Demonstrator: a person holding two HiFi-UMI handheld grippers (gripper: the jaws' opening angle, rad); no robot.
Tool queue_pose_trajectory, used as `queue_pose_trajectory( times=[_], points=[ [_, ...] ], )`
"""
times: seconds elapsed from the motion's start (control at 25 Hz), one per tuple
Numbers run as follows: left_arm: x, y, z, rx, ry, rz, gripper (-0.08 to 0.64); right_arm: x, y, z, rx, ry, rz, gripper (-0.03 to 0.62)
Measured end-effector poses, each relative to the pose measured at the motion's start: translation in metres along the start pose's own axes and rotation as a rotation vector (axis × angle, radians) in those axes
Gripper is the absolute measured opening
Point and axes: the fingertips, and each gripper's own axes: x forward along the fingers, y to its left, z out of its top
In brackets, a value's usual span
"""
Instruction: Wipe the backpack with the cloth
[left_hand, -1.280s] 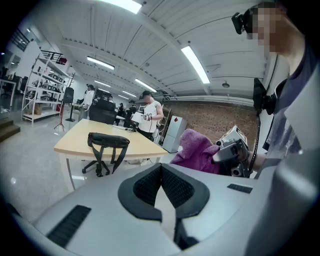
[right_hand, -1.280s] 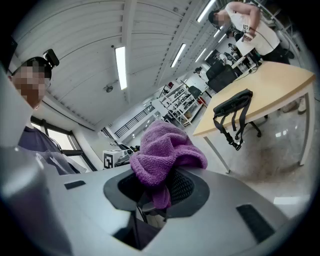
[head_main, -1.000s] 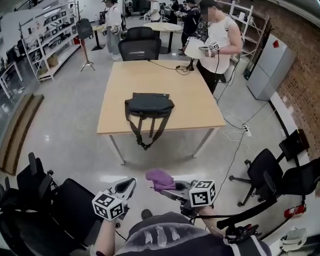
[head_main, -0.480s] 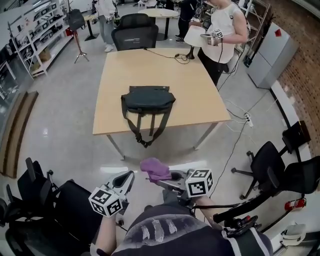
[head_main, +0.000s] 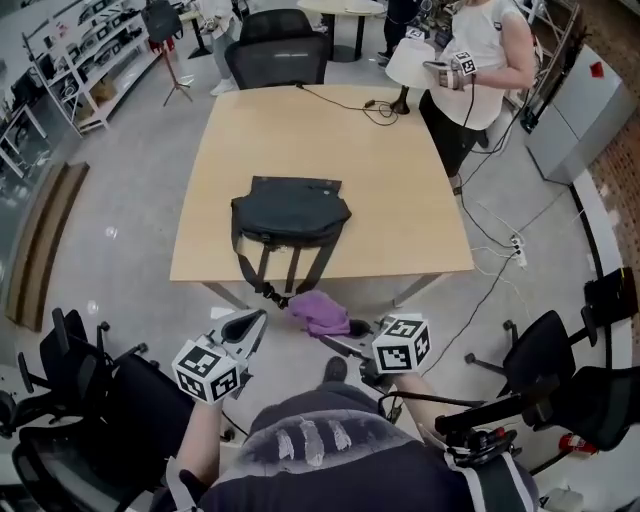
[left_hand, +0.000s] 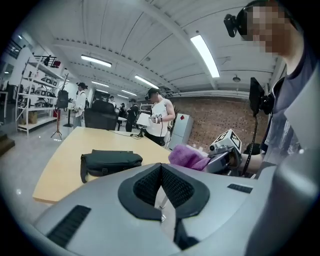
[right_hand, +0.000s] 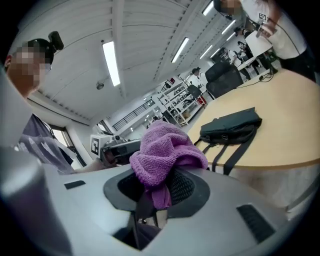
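Right gripper (right_hand: 159, 196) is clamped tight on the fuzzy purple knitted cloth (right_hand: 165, 152). The cloth's tail is pinched between the black pads and the rest bunches up in a heap over the jaw tips. Left gripper (left_hand: 161, 171) is closed too, pads pressed together in a V with nothing between them.

From the head view, both grippers are held low in front of the person, short of the light wooden table (head_main: 400, 180). The right gripper (head_main: 338, 325) carries the cloth (head_main: 320, 311) just off the table's near edge. The left gripper (head_main: 244, 327) sits beside it, a little apart.

The dark grey fabric backpack (head_main: 290, 207) lies flat on the table near that edge, well ahead of both sets of jaws and touching neither. Its straps (head_main: 290, 268) hang down over the edge, close above the cloth in this view.

As for writing, the cubes on the grippers carry black-and-white square markers (head_main: 403, 345). Any label on the backpack is too small to read.
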Motion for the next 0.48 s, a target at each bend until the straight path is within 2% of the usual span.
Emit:
queue_pose_trajectory(
  times=[0.2,0.48],
  points=[
    [0.05,0.004,0.022,0.007,0.04,-0.001,0.006,-0.021,-0.114,0.033,-0.098,0.102,-0.242,0.1],
    [0.07,0.045,0.03,-0.016,0.026,0.022,0.006,-0.027,-0.229,0.094,-0.091,0.091,-0.488,0.1]
  ],
)
